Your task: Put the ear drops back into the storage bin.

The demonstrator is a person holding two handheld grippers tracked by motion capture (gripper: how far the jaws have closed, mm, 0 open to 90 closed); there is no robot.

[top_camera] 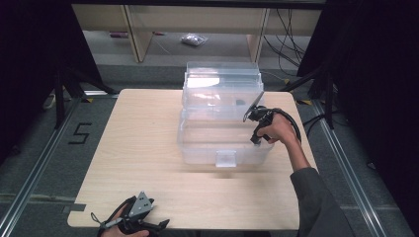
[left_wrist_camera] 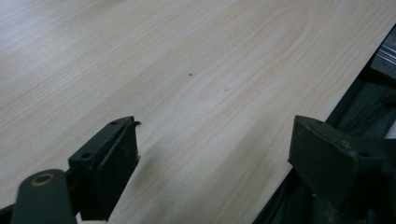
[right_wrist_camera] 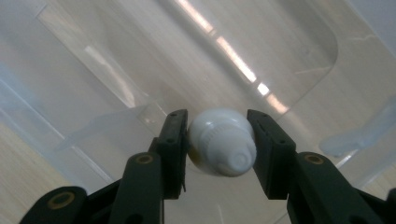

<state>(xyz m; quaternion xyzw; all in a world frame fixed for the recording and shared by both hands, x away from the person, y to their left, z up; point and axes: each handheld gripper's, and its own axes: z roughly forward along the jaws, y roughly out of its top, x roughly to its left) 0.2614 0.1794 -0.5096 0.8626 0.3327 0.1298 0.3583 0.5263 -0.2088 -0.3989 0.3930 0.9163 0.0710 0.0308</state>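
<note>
Right gripper (right_wrist_camera: 218, 140) clamps a small white bottle (right_wrist_camera: 221, 142) over the clear bin (top_camera: 197, 148) at frame centre, likely placing it inside; next lower and release; left gripper (left_wrist_camera: 212, 154) gapes idle at bottom left.

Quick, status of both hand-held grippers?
Left hand-held gripper: open, empty, over the table.
Right hand-held gripper: shut on a white bottle.

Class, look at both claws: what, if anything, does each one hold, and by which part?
The right claw grips a small white bottle-like object across its sides, above the clear plastic bin. The left claw is open over the table, holding nothing.
</note>
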